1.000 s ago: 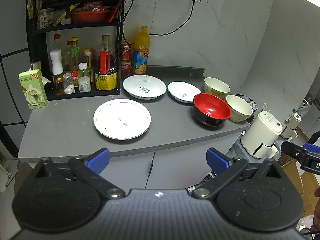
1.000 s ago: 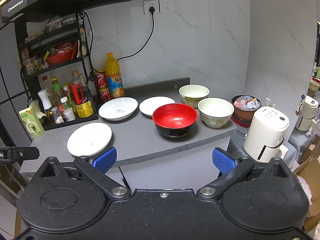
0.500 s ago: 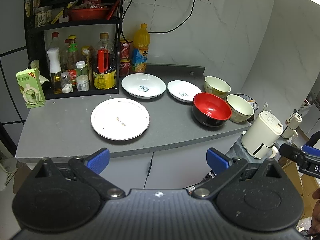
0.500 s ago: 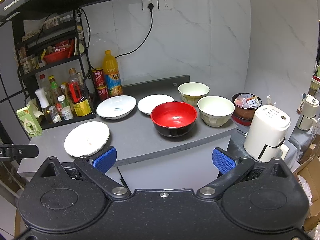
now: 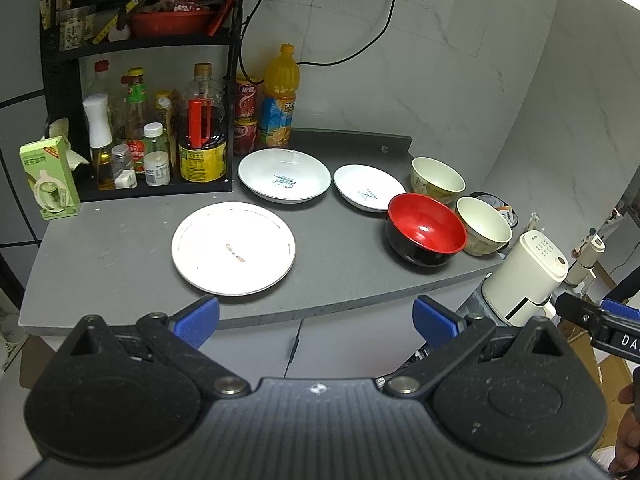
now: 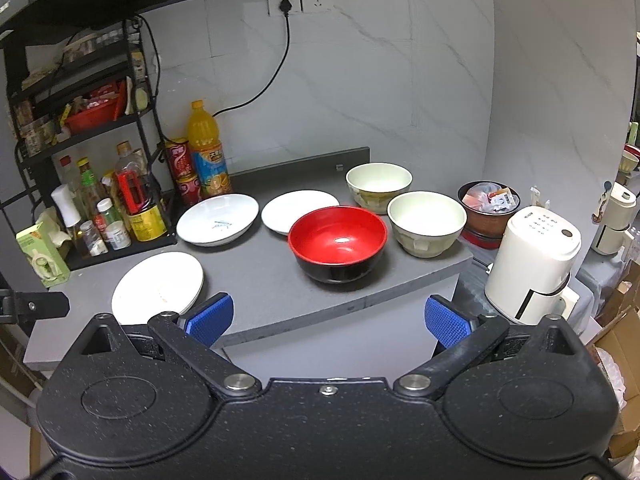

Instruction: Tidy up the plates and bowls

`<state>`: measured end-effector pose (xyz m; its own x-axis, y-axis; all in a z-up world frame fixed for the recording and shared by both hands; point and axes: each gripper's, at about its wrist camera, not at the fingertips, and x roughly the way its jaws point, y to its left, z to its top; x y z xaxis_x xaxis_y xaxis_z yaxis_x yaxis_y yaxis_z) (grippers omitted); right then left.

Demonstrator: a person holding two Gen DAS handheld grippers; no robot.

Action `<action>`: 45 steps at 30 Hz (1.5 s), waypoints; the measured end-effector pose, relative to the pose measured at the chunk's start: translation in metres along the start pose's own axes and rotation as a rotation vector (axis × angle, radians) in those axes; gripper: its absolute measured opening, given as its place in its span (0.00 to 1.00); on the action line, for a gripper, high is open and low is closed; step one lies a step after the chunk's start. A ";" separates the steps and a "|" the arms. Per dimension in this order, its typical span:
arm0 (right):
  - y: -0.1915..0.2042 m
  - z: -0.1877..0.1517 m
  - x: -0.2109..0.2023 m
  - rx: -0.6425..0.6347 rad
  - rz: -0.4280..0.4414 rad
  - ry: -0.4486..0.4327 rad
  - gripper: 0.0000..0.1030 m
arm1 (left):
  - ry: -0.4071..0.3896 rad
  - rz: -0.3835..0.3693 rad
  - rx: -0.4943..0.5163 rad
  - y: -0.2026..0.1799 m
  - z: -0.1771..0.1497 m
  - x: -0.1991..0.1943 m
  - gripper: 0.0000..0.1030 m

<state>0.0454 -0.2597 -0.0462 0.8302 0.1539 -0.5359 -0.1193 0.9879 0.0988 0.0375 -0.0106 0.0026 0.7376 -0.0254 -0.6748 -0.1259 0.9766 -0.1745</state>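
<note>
On the grey counter (image 5: 120, 248) lie a large flat white plate (image 5: 234, 248), a deep white plate (image 5: 285, 180) and a small white plate (image 5: 368, 193). A red-and-black bowl (image 5: 425, 234) and two cream bowls (image 5: 482, 226) (image 5: 438, 178) stand at the right end. My left gripper (image 5: 316, 320) is open and empty, short of the counter's front edge. My right gripper (image 6: 328, 318) is open and empty, in front of the red bowl (image 6: 338, 244). The flat plate (image 6: 158, 286) sits at its left.
A black rack (image 5: 140, 80) with bottles and jars stands at the back left, with an orange juice bottle (image 5: 280, 96) and red cans beside it. A green carton (image 5: 48, 178) stands far left. A white appliance (image 6: 534, 268) stands below the counter's right end.
Both grippers have moved closer to the counter; the dishes look larger. Nothing on the counter has moved, and both grippers stay open.
</note>
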 end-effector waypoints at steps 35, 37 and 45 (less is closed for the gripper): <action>-0.023 0.095 0.159 0.108 -0.114 0.052 1.00 | 0.083 -0.089 0.078 -0.027 0.151 0.198 0.99; -0.027 0.097 0.166 0.123 -0.117 0.057 1.00 | 0.092 -0.096 0.086 -0.030 0.156 0.207 0.98; -0.054 0.104 0.185 0.165 -0.192 0.087 1.00 | 0.134 -0.138 0.125 -0.054 0.172 0.241 0.98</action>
<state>0.2618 -0.2861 -0.0631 0.7780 -0.0285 -0.6276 0.1327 0.9839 0.1198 0.3359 -0.0325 -0.0276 0.6463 -0.1809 -0.7413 0.0593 0.9805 -0.1875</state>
